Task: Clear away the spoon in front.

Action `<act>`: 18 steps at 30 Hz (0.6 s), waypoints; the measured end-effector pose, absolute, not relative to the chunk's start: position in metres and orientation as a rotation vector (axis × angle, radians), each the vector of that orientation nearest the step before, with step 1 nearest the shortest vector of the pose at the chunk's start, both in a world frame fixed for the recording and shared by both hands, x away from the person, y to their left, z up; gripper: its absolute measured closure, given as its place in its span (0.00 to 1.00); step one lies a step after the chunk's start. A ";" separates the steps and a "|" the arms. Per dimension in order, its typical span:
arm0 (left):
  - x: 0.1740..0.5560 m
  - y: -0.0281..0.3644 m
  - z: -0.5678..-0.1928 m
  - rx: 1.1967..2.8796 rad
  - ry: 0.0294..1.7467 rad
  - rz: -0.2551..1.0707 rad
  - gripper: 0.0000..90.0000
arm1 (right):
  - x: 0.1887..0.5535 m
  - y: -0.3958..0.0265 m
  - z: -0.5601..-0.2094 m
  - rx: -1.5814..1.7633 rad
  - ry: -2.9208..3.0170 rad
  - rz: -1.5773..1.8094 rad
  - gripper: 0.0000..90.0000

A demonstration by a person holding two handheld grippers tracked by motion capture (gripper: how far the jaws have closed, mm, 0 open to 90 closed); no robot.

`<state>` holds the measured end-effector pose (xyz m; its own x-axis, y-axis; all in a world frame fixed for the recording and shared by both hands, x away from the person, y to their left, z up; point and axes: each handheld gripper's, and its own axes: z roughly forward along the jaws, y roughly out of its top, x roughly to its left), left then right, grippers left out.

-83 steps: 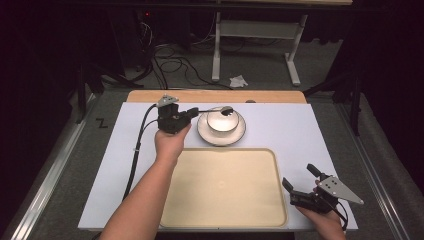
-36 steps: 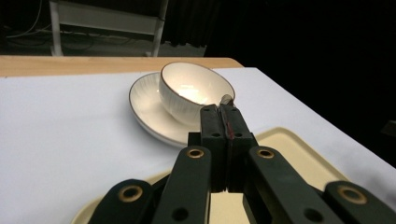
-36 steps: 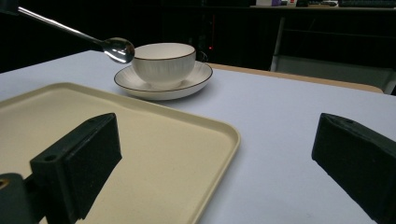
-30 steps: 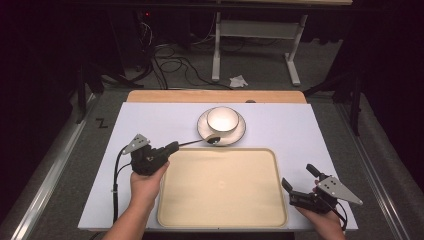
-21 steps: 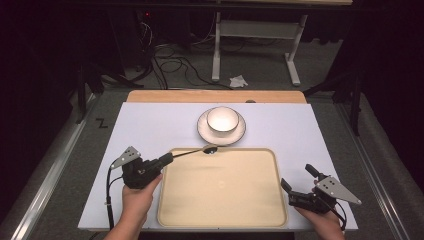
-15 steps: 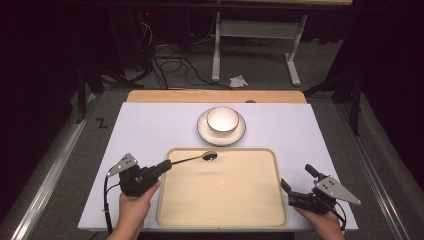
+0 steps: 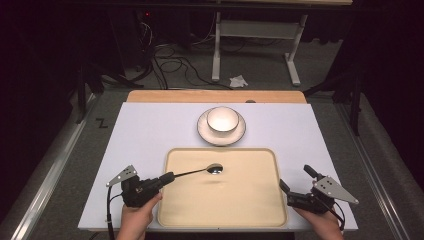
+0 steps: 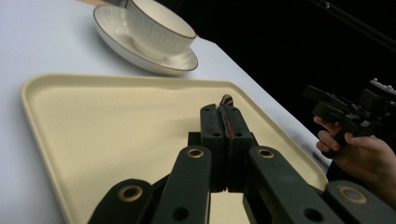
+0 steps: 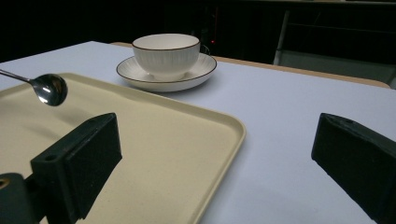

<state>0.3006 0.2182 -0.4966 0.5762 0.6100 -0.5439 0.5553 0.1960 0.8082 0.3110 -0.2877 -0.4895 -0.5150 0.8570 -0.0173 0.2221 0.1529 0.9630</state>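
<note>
Two grippers: left gripper [image 7: 166, 177] pinching spoon [image 7: 200, 170] above tray [image 7: 250, 210]; right gripper [image 7: 295, 186] spread wide

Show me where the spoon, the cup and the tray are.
spoon [image 7: 215, 169], high view, on its bowl.
cup [image 9: 166, 53], right gripper view, on its ribbed side.
tray [image 7: 221, 150], high view, on its far rim.

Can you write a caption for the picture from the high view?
Left gripper holds a spoon above the tray.

Dark room, grey carpet floor [image 7: 60, 165], tangled cables [image 7: 170, 55], metal table frame [image 7: 255, 35]
</note>
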 end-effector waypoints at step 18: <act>0.305 0.217 -0.516 1.465 1.151 -0.011 0.99 | 0.312 -0.289 -0.490 1.038 1.851 1.388 0.03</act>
